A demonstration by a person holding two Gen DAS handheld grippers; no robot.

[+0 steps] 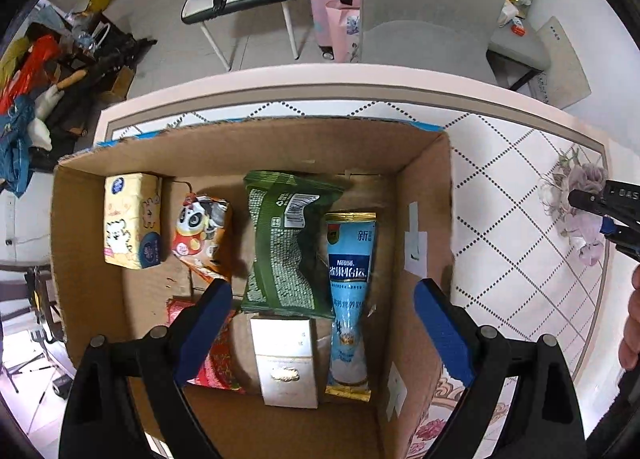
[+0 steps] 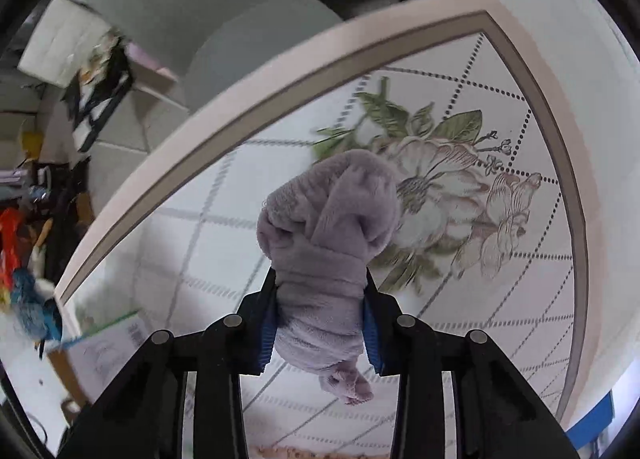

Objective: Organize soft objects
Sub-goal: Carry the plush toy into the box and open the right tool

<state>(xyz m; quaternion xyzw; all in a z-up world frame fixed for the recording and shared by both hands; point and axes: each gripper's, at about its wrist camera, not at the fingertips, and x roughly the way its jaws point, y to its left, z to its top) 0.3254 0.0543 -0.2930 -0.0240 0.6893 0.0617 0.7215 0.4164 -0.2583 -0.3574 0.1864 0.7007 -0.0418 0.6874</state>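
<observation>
Right wrist view: the right gripper (image 2: 320, 319) pinches a rolled lilac towel (image 2: 332, 243) above the flower-patterned counter (image 2: 500, 299). In the left wrist view, the left gripper (image 1: 322, 323) is spread wide over a cardboard box (image 1: 424, 195) holding a green bag (image 1: 286, 243), a blue pouch (image 1: 349, 283) and a tissue pack (image 1: 133, 219), with the towel at the far right.

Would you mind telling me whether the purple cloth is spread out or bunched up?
Bunched up: the purple cloth is a rolled wad pinched between the right tool's blue pads.
</observation>
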